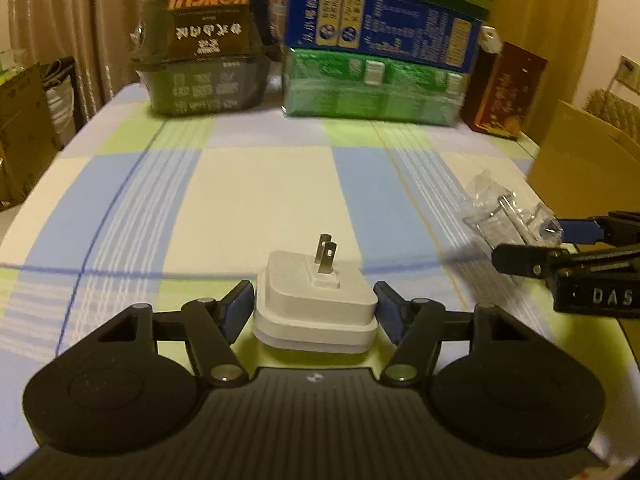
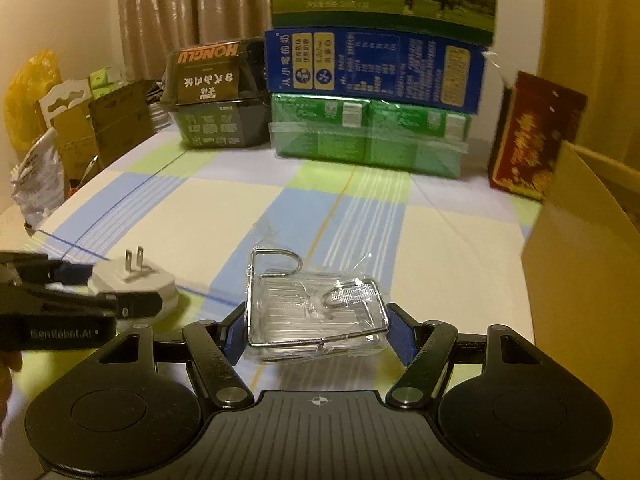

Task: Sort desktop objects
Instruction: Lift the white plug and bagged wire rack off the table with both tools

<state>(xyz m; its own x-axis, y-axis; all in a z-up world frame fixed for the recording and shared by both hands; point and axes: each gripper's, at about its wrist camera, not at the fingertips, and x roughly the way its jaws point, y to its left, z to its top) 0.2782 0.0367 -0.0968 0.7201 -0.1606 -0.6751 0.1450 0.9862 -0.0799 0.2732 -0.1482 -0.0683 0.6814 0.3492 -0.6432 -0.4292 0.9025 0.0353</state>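
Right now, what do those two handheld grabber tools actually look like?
Both are matte black plastic. The left gripper and right gripper each have a ribbed central body, two round discs at the sides, silver pivot pins on angled linkage bars, and blue-padded jaws. A small crosshair mark sits on each body; white lettering runs along the sides.

A white plastic plug adapter lies prongs-up on the checked surface; at its 3 o'clock, a clear plastic packet of metal wire hooks lies flat.

Count: 1 white plug adapter, 1 bagged wire hook set, 2 grippers, 2 green cartons, 1 blue carton.
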